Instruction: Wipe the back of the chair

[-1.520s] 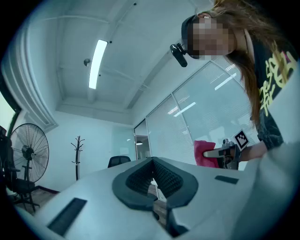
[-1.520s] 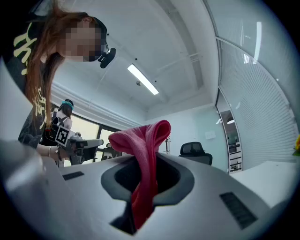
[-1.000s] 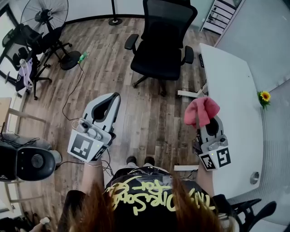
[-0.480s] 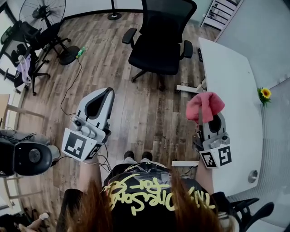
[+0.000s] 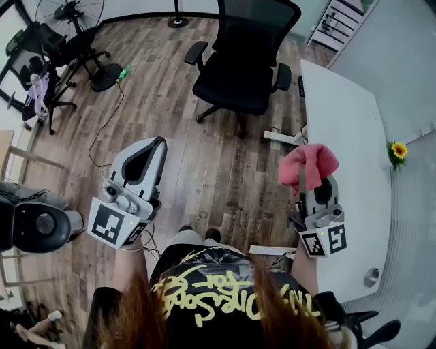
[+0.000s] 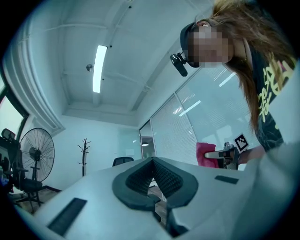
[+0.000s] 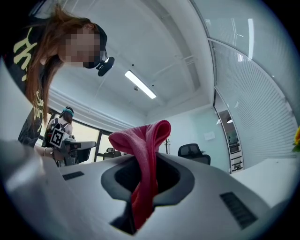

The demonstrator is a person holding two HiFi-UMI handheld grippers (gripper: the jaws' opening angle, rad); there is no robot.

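In the head view, the black office chair (image 5: 238, 75) stands well ahead of us on the wooden floor (image 5: 184, 170). Its mesh back (image 5: 255, 20) rises beyond the seat, and a white worktop (image 5: 340, 129) lies to our right. The left hand-held gripper (image 5: 157, 144) and the right hand-held gripper (image 5: 308, 183) are both held low in front of us, far from the chair. A pink cloth (image 5: 310, 162) bunches above the right one.

In the left gripper view, the jaws meet at their tips with nothing between them, and the chair (image 6: 123, 161) is small in the distance.

In the right gripper view, the jaws are clamped on the cloth (image 7: 147, 140), which folds over in a loop above them. The chair (image 7: 194, 151) is again far off.

We judge the step in hand to be the approach. To do it well, we should walk up close and press the loose loop flat against the mesh. We should wipe in long overlapping passes from the top down. The empty left hand-held gripper can steady the chair, which will likely swivel or roll under pressure.
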